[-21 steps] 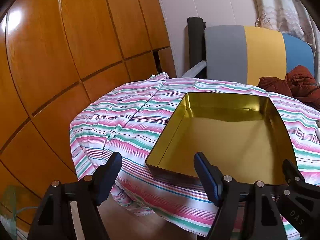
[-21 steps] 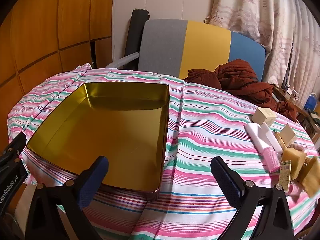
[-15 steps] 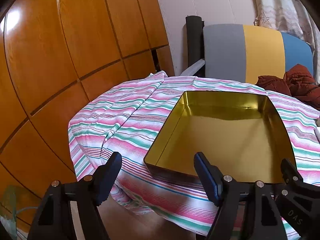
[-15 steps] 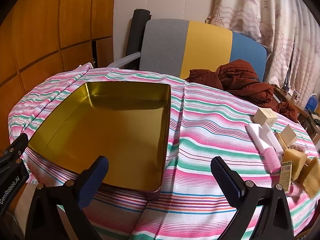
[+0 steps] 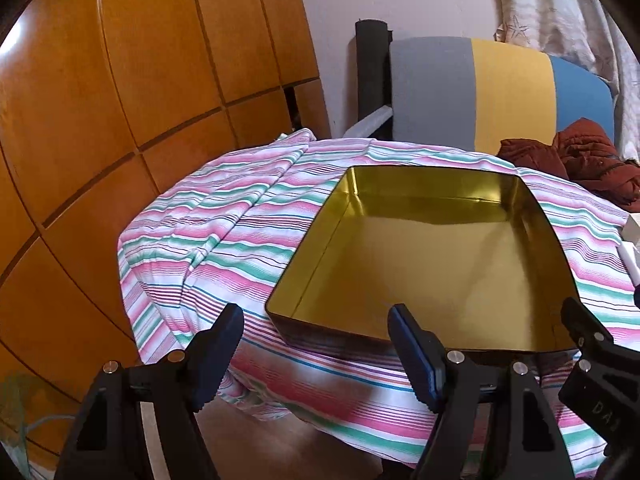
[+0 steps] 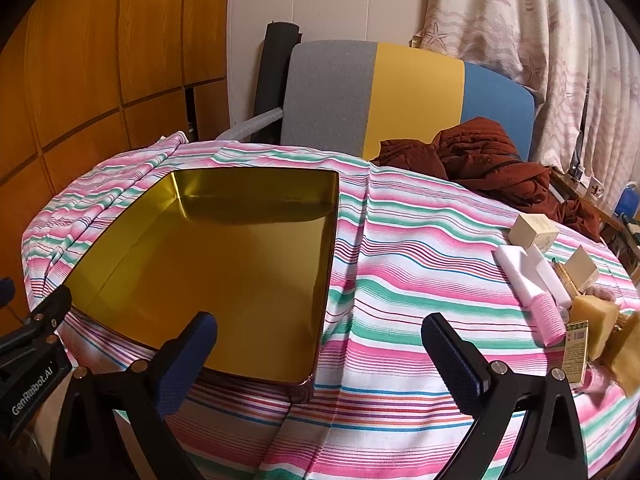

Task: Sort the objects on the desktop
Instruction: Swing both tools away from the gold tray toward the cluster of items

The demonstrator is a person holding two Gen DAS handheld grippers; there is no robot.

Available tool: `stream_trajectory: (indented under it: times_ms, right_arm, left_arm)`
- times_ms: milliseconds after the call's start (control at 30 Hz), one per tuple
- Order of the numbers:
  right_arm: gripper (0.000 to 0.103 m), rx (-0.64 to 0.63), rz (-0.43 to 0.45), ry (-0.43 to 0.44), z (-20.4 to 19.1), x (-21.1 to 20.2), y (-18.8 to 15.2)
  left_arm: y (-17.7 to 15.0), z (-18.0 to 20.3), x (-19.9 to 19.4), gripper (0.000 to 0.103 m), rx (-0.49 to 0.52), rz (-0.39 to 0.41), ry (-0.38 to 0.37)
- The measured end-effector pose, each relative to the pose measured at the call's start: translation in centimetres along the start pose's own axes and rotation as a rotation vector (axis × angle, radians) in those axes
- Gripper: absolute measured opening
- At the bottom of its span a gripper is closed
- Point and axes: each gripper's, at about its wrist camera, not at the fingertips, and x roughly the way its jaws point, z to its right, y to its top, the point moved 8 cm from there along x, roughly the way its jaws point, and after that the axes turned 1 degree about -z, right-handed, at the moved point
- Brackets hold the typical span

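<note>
- Left wrist view: the left gripper (image 5: pixel 316 328) sits at the bottom of the frame, released, its blue-padded fingers spread wide with nothing between them.
- Just above it, centre right, an empty gold tin (image 5: pixel 516 216) rests on the bench (image 5: pixel 224 216), which is draped in a pink, green and white striped cloth.
- Part of the right gripper (image 5: pixel 600 364) shows in the lower right corner; a wooden panelled wall (image 5: pixel 120 80) fills the left.
- Right wrist view: the right gripper (image 6: pixel 320 340) is at the bottom, also released, fingers far apart and holding nothing.
- The gold tin (image 6: pixel 332 216) lies left of centre, its near right corner just above the gripper's left finger.
- At the right edge, well apart from the tin, lie a cream box (image 6: pixel 534 231), white blocks (image 6: pixel 520 276), a pink roll (image 6: pixel 546 318) and a yellow sponge (image 6: pixel 594 320), crowded together.
- A rust-coloured garment (image 6: pixel 480 160) is heaped at the upper right, before a grey, yellow and blue chair back (image 6: pixel 376 92).
</note>
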Motion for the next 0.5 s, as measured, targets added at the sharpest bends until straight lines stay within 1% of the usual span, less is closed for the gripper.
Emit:
stream_trajectory:
  times_ms: [200, 367, 467, 500]
  right_arm:
    - [0.103, 0.012, 0.016, 0.014, 0.4, -0.2, 0.0]
    - [0.103, 0.031, 0.045, 0.036, 1.8, -0.4, -0.1]
    - [0.103, 0.057, 0.071, 0.053, 3.3, -0.6, -0.2]
    - [0.103, 0.069, 0.082, 0.059, 3.9, -0.8, -0.1]
  left_arm:
    - [-0.7, 1.3, -0.1, 0.076, 0.005, -0.016, -0.103]
    - [-0.9, 2.6, 0.0, 0.076, 0.007, -0.03, -0.214]
    - [-1.0, 4.0, -0.2, 0.076, 0.036, -0.028, -0.253]
    - [-1.0, 4.6, -0.5, 0.076, 0.044, -0.027, -0.282]
